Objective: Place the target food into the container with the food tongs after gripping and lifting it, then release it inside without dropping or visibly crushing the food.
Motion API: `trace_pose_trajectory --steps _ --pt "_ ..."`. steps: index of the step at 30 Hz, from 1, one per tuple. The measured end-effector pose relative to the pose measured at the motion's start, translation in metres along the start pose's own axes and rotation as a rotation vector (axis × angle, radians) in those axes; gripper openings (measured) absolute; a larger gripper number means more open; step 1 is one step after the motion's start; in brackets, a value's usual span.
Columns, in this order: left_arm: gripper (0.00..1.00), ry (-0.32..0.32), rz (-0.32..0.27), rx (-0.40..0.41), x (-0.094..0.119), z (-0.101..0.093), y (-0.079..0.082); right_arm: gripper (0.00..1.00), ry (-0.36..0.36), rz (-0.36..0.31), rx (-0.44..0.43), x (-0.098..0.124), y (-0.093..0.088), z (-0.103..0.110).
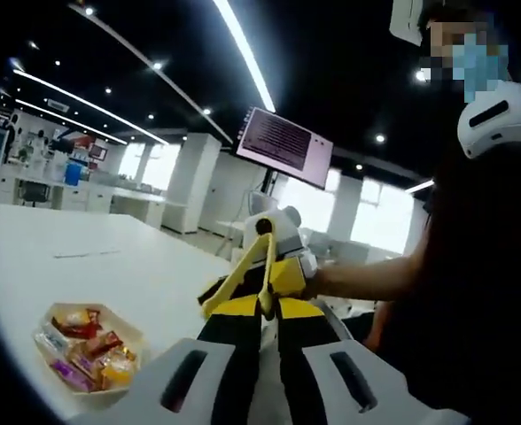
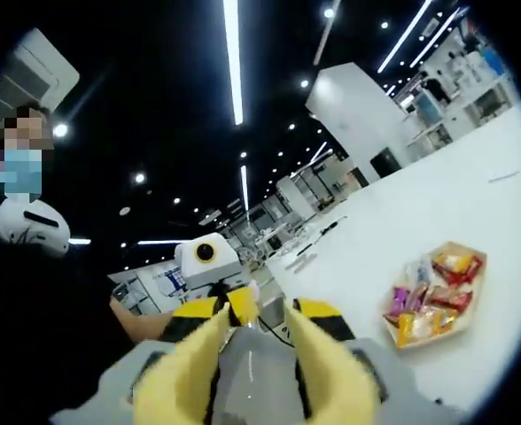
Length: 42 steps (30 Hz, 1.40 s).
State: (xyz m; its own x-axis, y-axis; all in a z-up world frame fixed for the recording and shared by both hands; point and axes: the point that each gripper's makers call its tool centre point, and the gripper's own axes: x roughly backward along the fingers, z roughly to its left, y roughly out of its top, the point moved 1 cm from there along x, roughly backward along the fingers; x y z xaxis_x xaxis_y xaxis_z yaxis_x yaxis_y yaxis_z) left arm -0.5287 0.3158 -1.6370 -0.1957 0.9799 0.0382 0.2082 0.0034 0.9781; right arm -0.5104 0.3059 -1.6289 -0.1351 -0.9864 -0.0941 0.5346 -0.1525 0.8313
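- The yellow food tongs (image 1: 243, 270) stand up between the jaws of the left claw (image 1: 260, 312), which is clamped on them near their lower part; their arms meet at a hinge at the top.
- In the right gripper view the right claw (image 2: 259, 341) has its yellow-padded jaws apart with nothing between them, raised clear of the tabletop (image 2: 473, 190).
- The target food is among wrapped snacks (image 1: 88, 354) lying in a shallow tray (image 1: 132, 329) on the white tabletop; the same tray (image 2: 480, 266) sits low and to the right in the right gripper view.
- Judging by looks, the packets are light, glossy and crinkly, so likely slippery and easy to dent.
- A gentle pinch across a packet's middle seems safest.
- Which container receives it, I cannot tell.
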Motion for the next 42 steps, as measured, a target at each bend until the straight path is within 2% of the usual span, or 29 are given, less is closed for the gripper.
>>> trace_pose_trajectory --steps 1,3,4,7,10,11,15,16,19,20,22,23,27,29,31,36,40,42 --pt "0.0 0.009 0.04 -0.032 0.001 0.002 -0.007 0.35 -0.004 -0.017 -0.004 0.002 0.004 -0.001" --pt "0.0 0.002 0.03 -0.036 0.0 -0.001 -0.005 0.35 -0.033 0.006 -0.016 0.007 0.002 -0.006" --pt "0.0 0.012 0.026 -0.05 0.001 0.0 -0.002 0.33 -0.045 0.02 0.004 0.01 0.0 -0.008" --pt "0.0 0.05 0.051 -0.093 0.007 0.008 -0.002 0.29 -0.066 0.032 -0.006 0.019 -0.001 -0.011" --pt "0.0 0.067 0.113 -0.134 0.012 0.015 -0.009 0.24 -0.12 0.039 -0.013 0.034 -0.002 -0.02" --pt "0.0 0.054 0.127 -0.144 0.011 0.015 -0.011 0.24 -0.146 0.037 -0.018 0.04 -0.003 -0.026" --pt "0.0 0.056 0.197 -0.198 0.013 0.022 -0.022 0.24 -0.233 0.052 -0.104 0.059 -0.017 -0.041" --pt "0.0 0.054 0.225 -0.223 0.012 0.025 -0.027 0.25 -0.269 0.043 -0.132 0.065 -0.02 -0.047" --pt "0.0 0.038 0.257 -0.261 0.013 0.027 -0.037 0.23 -0.333 0.019 -0.205 0.076 -0.025 -0.061" --pt "0.0 0.034 0.279 -0.274 0.012 0.031 -0.044 0.2 -0.356 0.014 -0.218 0.079 -0.027 -0.065" --pt "0.0 0.029 0.306 -0.287 0.01 0.036 -0.052 0.18 -0.383 0.056 -0.205 0.08 -0.037 -0.072" --pt "0.0 0.022 0.348 -0.304 0.011 0.04 -0.062 0.18 -0.407 0.081 -0.196 0.08 -0.043 -0.076" --pt "0.0 -0.003 0.492 -0.337 0.015 0.06 -0.101 0.18 -0.491 0.243 -0.212 0.076 -0.074 -0.098" --pt "0.0 -0.009 0.539 -0.313 0.017 0.07 -0.12 0.18 -0.522 0.287 -0.198 0.073 -0.082 -0.112" --pt "0.0 -0.008 0.559 -0.282 0.018 0.078 -0.133 0.18 -0.56 0.311 -0.242 0.068 -0.088 -0.119" --pt "0.0 -0.02 0.639 -0.218 0.02 0.094 -0.17 0.18 -0.625 0.387 -0.257 0.063 -0.11 -0.142" --pt "0.0 -0.012 0.666 -0.225 0.017 0.104 -0.186 0.18 -0.675 0.452 -0.274 0.069 -0.127 -0.152" --pt "0.0 -0.018 0.676 -0.226 0.016 0.105 -0.191 0.18 -0.676 0.456 -0.268 0.069 -0.128 -0.155"
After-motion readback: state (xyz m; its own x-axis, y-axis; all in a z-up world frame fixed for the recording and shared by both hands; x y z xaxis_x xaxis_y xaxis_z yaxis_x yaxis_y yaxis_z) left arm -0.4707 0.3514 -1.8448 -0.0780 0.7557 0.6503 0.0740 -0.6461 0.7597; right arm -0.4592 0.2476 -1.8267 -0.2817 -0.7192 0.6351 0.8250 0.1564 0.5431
